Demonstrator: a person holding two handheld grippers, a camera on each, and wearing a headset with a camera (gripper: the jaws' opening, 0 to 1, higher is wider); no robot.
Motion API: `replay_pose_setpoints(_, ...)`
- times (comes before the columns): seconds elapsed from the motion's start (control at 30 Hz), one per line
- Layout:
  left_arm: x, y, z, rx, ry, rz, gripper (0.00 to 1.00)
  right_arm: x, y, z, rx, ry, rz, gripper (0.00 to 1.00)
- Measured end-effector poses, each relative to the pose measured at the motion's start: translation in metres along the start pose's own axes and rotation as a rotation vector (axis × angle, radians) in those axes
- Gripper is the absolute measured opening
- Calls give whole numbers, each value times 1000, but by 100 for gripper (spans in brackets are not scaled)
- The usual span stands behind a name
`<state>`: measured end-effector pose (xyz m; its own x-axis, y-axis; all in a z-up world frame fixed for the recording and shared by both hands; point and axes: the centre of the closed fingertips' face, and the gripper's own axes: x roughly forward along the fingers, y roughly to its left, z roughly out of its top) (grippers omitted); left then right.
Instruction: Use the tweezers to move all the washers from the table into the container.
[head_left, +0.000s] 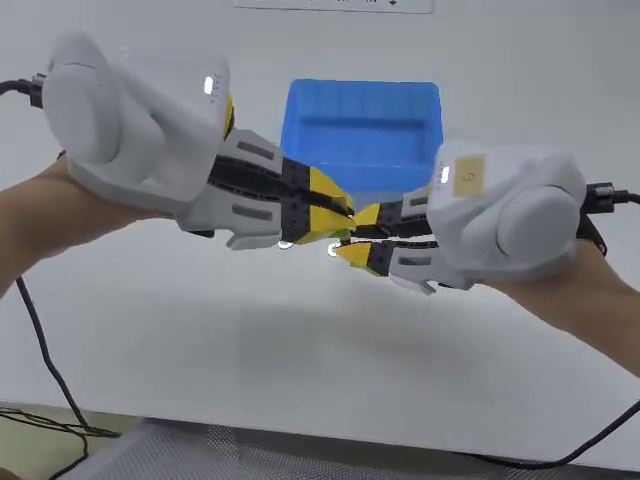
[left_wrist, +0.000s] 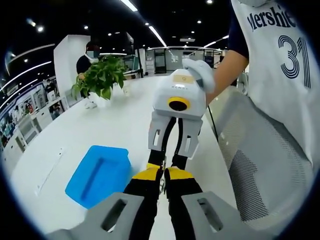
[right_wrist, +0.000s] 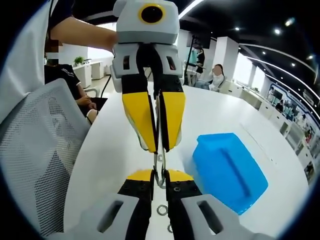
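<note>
Just before the rectangular blue plastic container (head_left: 360, 125), the left gripper (head_left: 345, 205) and right gripper (head_left: 357, 236) both pinch thin metal tweezers (right_wrist: 160, 170).

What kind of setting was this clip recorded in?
Probably an open-plan office or showroom: a long white table, a mesh office chair, a potted plant, and strip lights across a dark ceiling.
</note>
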<state>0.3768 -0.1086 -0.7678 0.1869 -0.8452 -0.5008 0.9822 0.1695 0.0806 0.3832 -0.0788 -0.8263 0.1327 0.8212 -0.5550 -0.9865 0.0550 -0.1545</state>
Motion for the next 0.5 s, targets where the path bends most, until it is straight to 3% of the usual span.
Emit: replay_pose_setpoints(0.5, -14, 34, 41, 101, -24, 13, 8, -22, -46, 32, -92, -12, -77, 10)
